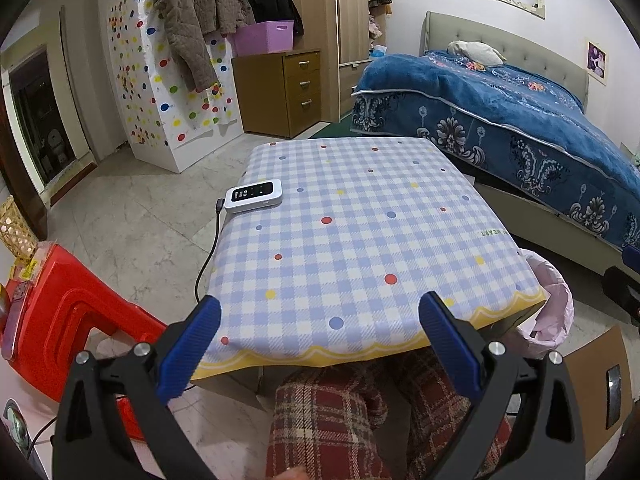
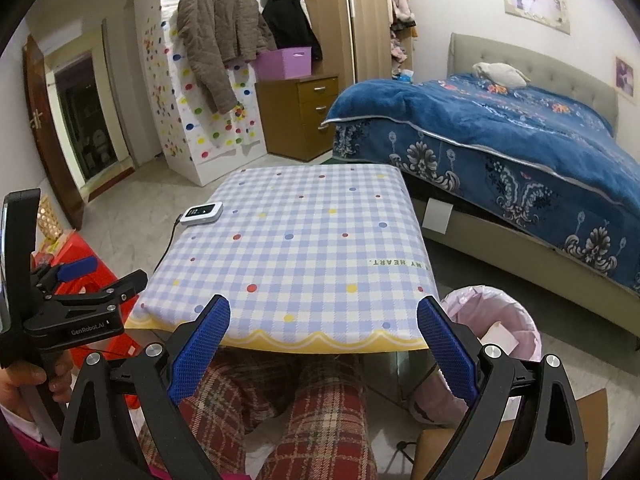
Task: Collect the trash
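Facing a low table [image 1: 360, 216] under a blue checked cloth, both grippers are held at its near edge, above a lap in red plaid trousers [image 1: 332, 420]. The left gripper [image 1: 320, 320] is spread wide, its blue pads [image 1: 190, 354] well apart, and nothing is held between them; the same gripper [image 2: 100, 272] is seen from the side in the right wrist view, gripped by a hand [image 2: 24, 380] at the far left. The right gripper [image 2: 322, 322] is likewise opened wide, with nothing between its pads [image 2: 448, 350]. No loose trash is seen on the cloth. A bin [image 2: 496, 328] lined with a pink bag is stood on the floor just beside the table's near right corner, and a small pale scrap [image 2: 500, 338] is seen lying inside it. A white device [image 1: 253, 196] with a dark screen is laid near the table's left edge, and a black cable [image 1: 208, 256] is hung from it towards the floor. A red stool [image 1: 60, 320] is placed left of the table, and a bed [image 1: 520, 120] with a blue cover is seen to the right.
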Demonstrator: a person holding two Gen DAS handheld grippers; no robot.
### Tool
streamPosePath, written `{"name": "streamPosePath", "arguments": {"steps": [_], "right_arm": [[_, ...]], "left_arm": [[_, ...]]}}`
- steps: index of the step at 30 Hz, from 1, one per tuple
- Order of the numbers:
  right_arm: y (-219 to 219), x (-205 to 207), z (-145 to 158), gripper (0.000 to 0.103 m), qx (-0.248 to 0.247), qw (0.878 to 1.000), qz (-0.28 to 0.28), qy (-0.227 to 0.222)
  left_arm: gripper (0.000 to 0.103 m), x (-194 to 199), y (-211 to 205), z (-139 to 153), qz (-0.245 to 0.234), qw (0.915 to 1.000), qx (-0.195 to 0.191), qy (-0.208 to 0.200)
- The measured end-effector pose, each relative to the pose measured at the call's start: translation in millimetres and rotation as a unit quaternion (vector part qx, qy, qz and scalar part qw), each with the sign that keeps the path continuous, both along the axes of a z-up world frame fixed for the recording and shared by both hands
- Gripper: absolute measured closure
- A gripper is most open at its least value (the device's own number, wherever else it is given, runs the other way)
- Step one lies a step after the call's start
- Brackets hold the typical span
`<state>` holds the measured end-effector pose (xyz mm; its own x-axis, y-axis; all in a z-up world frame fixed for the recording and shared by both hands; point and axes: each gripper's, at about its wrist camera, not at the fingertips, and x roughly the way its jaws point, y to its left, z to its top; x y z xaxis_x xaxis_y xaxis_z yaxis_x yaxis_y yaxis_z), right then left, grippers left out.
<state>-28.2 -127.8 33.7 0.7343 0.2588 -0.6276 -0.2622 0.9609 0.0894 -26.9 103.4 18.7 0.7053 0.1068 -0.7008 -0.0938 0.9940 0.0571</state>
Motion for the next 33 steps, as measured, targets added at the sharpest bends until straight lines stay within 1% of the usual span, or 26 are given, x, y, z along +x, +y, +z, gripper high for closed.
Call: {"name": "streamPosePath", "arguments": {"steps": [33], "right_arm": [[-0.9, -0.3, -2.6, 0.01, -0.001, 1.0, -0.001, 0.003]], "left_arm": [[0.007, -2.5, 1.1, 2.8, 0.001, 1.0, 0.001, -0.005]]}}
